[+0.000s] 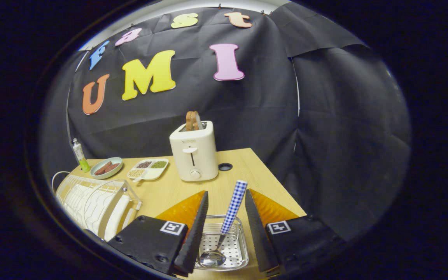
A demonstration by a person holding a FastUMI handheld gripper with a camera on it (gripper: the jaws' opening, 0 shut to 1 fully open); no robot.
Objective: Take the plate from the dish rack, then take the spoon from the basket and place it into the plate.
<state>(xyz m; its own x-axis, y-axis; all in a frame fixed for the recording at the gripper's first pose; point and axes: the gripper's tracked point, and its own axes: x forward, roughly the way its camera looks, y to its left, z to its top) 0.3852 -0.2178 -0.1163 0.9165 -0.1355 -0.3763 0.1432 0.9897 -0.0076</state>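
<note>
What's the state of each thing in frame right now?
claw: open, fingers either side of the spoon, not pressing.
spoon: in the basket, bowl down, checked handle leaning up.
basket: on the table, holds the spoon.
plate: upright in the dish rack.
toaster: toast sticking up from the slot.

Dim booth, soft light from above; table (177, 190) lit evenly, glare on spoon (212, 257) bowl, edges bent by fisheye, sharp mid-frame.

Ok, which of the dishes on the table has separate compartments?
The white rectangular tray left of the cream toaster, holding grains in sections; the round pale green plate beside it is undivided.
</note>
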